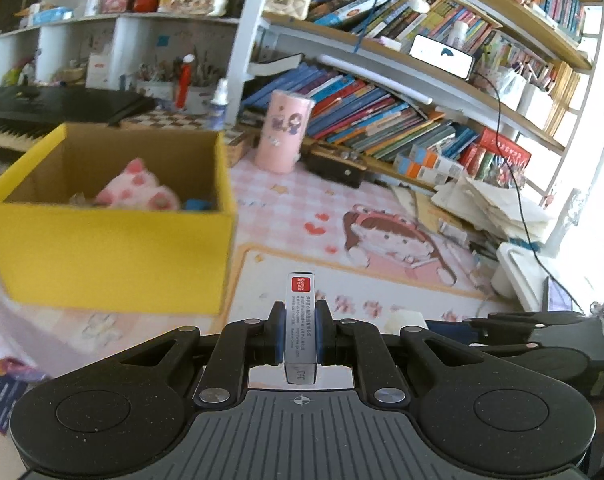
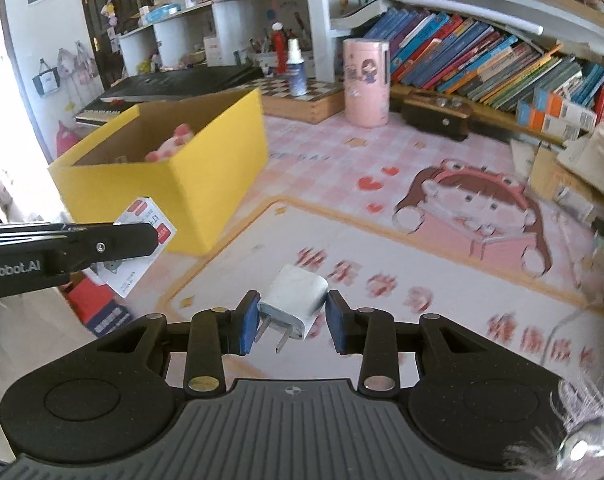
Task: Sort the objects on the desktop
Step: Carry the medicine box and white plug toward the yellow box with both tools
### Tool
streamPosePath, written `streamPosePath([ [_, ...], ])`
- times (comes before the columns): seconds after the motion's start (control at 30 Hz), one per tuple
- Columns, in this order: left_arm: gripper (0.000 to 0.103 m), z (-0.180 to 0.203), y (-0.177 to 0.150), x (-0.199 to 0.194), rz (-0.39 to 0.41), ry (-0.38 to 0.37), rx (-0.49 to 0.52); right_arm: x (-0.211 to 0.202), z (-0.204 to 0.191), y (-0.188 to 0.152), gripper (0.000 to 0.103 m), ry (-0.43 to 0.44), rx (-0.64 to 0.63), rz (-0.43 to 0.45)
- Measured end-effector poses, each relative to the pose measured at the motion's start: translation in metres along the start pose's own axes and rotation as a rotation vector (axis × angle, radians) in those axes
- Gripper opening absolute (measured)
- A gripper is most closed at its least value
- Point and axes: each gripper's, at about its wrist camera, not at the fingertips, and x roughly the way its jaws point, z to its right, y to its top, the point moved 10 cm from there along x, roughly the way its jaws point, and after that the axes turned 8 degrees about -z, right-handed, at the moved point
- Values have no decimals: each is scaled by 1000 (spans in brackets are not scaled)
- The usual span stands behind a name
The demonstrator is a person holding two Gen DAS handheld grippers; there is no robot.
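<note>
Currently both tongs are loaded or about to be, mid-sort. Left tongs [image 1: 299, 334] are clamping a slim white-and-grey printed carton with a red label [image 1: 299, 320], holding it edge-up between the blue pads; in the right wrist view the same carton [image 2: 145, 236] is hanging just near-left of the yellow cardboard box [image 1: 109, 216], not yet over its opening. Right tongs [image 2: 291, 326] are standing partly open around a white square plastic charger plug with two metal prongs [image 2: 295, 306]; the left pad is looking in contact, the right pad beside it with a slim gap, so I cannot tell if it is gripped firmly.

Judgement: the step in hand is carrying items to the yellow box. Next move likely calls for lifting the carton above the near wall of the box and over the opening, then releasing; the right tongs need closing fully on the plug first.

Inside the box a pink spotted plush toy [image 1: 137, 190] and something blue are already lying, leaving open room at the near end. On the pink cartoon-print desk [image 2: 422, 280] mat, a pink cylindrical canister [image 2: 366, 82] and a small dark wooden drawer box [image 2: 436, 118] are standing far, well apart from the path. The box's near wall is the one obstacle.
</note>
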Motion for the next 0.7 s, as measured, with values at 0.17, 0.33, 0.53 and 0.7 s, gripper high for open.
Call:
streamPosePath([
  [0.17,13,-25,-21,-20,-25,16,-18,-4,-35,-18,33,6,2,-17],
  [0.33,13,-47,-38,-38,-35,28,-48,-6,-65,-31,33,28,-15,-38],
  [0.53,13,-70,-55,-57,-41,38,-83,-3,-99,-44,33,52,-43,-62],
  [0.7,13,-86,-63,-70,-34,53,-109,-2,-124,-52,33,67,-70,-69],
])
